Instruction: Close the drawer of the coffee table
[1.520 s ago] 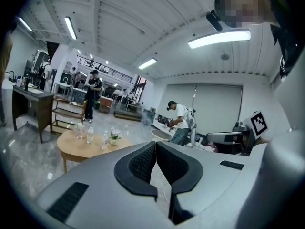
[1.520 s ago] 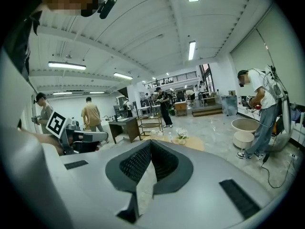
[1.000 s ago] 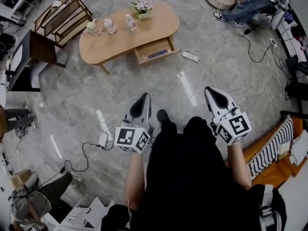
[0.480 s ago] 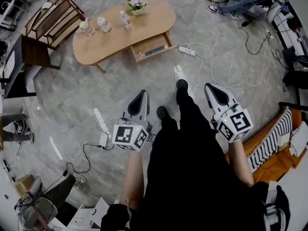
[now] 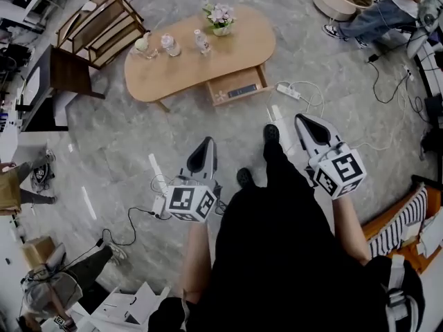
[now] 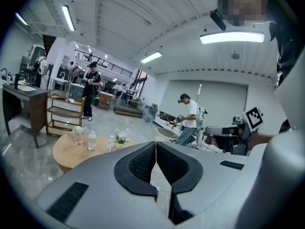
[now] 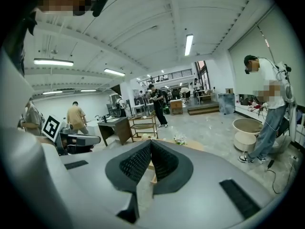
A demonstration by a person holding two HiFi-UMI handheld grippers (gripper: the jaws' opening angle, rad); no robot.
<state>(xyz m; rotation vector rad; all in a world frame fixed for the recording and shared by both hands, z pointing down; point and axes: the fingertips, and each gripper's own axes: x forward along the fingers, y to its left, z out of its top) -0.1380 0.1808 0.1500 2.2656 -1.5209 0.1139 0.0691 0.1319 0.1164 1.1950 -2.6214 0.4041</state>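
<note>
The wooden coffee table point(image 5: 173, 71) stands ahead on the grey floor, with its drawer point(image 5: 238, 89) pulled out from the near side and a dark flat item inside. Both grippers are well short of it, held out over the floor. My left gripper point(image 5: 206, 143) is shut and empty. My right gripper point(image 5: 305, 120) is also shut and empty, and is the one closer to the drawer. In the left gripper view the table point(image 6: 64, 149) shows beyond the closed jaws of the left gripper point(image 6: 155, 146). The right gripper point(image 7: 150, 143) hides most of the table point(image 7: 193, 145).
On the table are a flower pot point(image 5: 221, 14), two bottles point(image 5: 169, 45) and a cup point(image 5: 142, 43). A power strip point(image 5: 291, 91) with white cables lies on the floor right of the drawer. A wooden shelf point(image 5: 104, 21) and a dark desk point(image 5: 59, 75) stand at the left; a seated person point(image 5: 374, 18) is at the far right.
The person has stepped forward, one foot now ahead between the grippers. Both grippers have moved toward the table, and both remain shut.
</note>
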